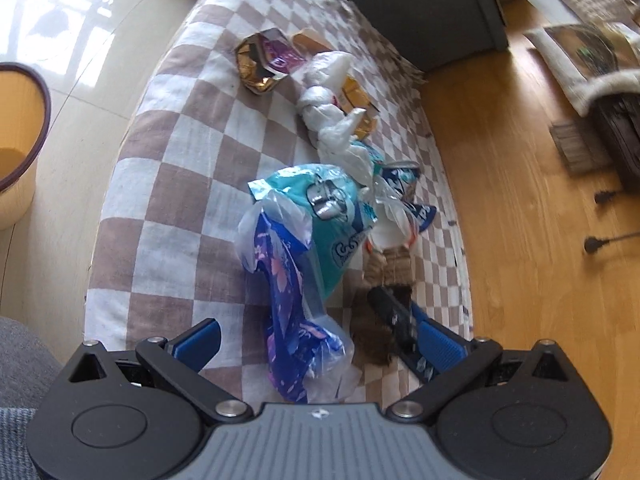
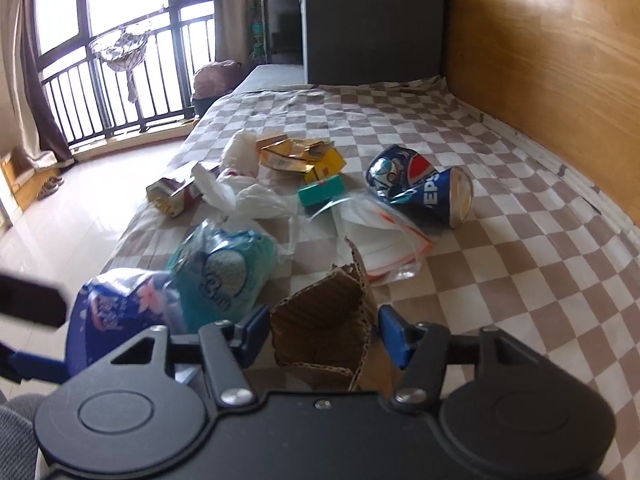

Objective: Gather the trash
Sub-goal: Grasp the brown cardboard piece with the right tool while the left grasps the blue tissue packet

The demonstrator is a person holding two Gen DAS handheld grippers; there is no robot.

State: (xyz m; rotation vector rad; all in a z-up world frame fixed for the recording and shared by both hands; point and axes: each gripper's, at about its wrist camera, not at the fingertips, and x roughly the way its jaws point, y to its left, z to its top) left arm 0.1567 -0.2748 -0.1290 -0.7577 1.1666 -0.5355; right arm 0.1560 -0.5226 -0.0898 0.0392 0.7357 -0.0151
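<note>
Trash lies on a checkered bedspread [image 1: 180,168]. My left gripper [image 1: 316,340] is open, its blue pads on either side of a blue-purple flowered packet in a clear bag [image 1: 288,312], not closed on it. A teal tissue pack [image 1: 336,216] lies just beyond. My right gripper [image 2: 320,332] is open with a torn cardboard piece [image 2: 324,320] between its fingers; whether the pads touch it I cannot tell. In the right wrist view a crushed Pepsi can [image 2: 420,188], a clear zip bag [image 2: 380,236], yellow boxes [image 2: 300,158] and a white plastic bag [image 2: 240,184] lie farther out.
A tan bin with a dark rim [image 1: 20,140] stands on the pale floor left of the bed. A dark headboard [image 2: 372,28] is at the bed's far end. A wooden wall [image 2: 560,60] runs along the right. A balcony window [image 2: 100,40] is far left.
</note>
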